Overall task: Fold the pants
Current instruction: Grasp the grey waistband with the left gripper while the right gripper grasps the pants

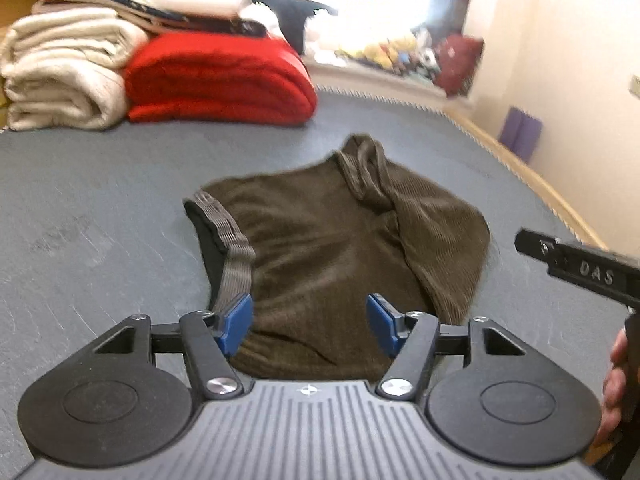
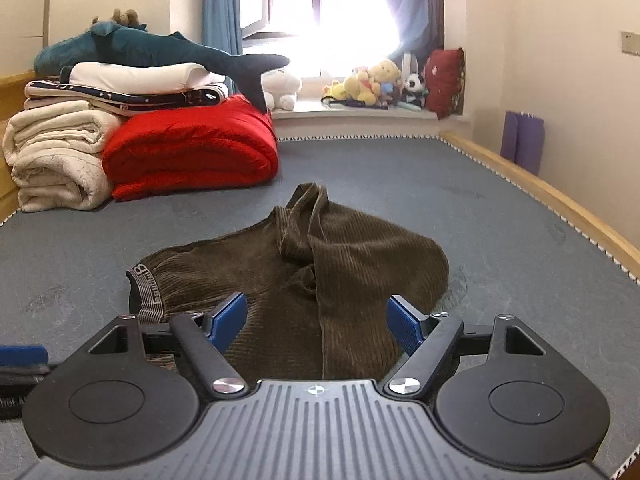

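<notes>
A: The olive-brown ribbed corduroy pants [image 2: 296, 280] lie bunched on the grey mattress surface [image 2: 500, 208], near its middle. The striped grey elastic waistband [image 1: 234, 248] curls open on the left, and a leg end [image 2: 310, 204] sticks up at the far side.

B: And the tongs?

A: The left gripper [image 1: 310, 322] hangs wide over the near edge, its left blue pad [image 1: 236, 322] beside the waistband, holding nothing. The right gripper [image 2: 318, 324] is also spread wide and empty.

B: What might go wrong?

A: I'd judge that a pinch here takes only one layer of the heap, so lifting drags the rest into a worse tangle. The folded red blanket [image 2: 192, 148] and cream towels [image 2: 56, 156] sit well apart, so they're no obstacle.
</notes>
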The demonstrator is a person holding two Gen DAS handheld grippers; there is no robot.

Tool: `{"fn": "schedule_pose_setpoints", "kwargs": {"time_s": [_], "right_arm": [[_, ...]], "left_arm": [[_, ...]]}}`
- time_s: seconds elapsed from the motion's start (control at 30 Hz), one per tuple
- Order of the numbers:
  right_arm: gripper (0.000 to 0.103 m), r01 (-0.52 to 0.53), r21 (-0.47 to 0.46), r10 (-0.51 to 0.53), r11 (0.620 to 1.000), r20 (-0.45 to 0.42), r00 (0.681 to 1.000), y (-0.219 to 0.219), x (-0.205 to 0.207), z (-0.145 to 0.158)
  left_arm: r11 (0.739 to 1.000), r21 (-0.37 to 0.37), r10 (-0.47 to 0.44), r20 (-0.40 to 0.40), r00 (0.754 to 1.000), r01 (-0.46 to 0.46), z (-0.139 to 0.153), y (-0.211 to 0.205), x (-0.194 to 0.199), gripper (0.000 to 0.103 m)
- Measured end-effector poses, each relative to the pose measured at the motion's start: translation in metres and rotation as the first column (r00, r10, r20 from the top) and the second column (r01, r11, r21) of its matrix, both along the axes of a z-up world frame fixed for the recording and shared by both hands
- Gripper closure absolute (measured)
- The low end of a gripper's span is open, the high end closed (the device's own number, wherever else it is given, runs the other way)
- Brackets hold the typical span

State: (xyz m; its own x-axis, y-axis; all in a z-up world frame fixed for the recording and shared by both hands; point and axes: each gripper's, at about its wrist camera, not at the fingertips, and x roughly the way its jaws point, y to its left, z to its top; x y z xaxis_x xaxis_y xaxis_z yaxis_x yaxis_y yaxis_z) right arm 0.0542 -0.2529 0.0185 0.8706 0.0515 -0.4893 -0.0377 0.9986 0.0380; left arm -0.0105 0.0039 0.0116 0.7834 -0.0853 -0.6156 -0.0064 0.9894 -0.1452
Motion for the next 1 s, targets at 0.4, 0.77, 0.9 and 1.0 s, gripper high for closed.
{"fn": "schedule_pose_setpoints", "kwargs": {"time_s": [0.4,0.77,0.9,1.0], "right_arm": [[0.031,-0.037,0.069,0.038,0.997,-0.018,0.999,-0.006,0.012,-0.003],[0.081,-0.033,0.058,0.043,0.998,-0.171,0.984,-0.031,0.062,-0.026],[0.078,-0.058,0.022,0.062,0.998,-0.26,0.964,-0.03,0.093,-0.051],[0.061,-0.081,-0.045,0.063,0.996,-0.307,0.95,-0.027,0.114,-0.07]], "left_arm": [[0.988,-0.002,-0.157,-0.005,0.988,0.157,0.019,0.012,0.011,0.097],[0.985,-0.153,-0.107,-0.214,0.971,0.075,-0.033,0.127,0.12,0.097],[0.964,-0.266,-0.074,-0.291,0.954,-0.007,-0.062,0.144,0.146,0.093],[0.965,-0.261,-0.063,-0.349,0.935,-0.032,-0.082,0.14,0.163,0.093]]}}
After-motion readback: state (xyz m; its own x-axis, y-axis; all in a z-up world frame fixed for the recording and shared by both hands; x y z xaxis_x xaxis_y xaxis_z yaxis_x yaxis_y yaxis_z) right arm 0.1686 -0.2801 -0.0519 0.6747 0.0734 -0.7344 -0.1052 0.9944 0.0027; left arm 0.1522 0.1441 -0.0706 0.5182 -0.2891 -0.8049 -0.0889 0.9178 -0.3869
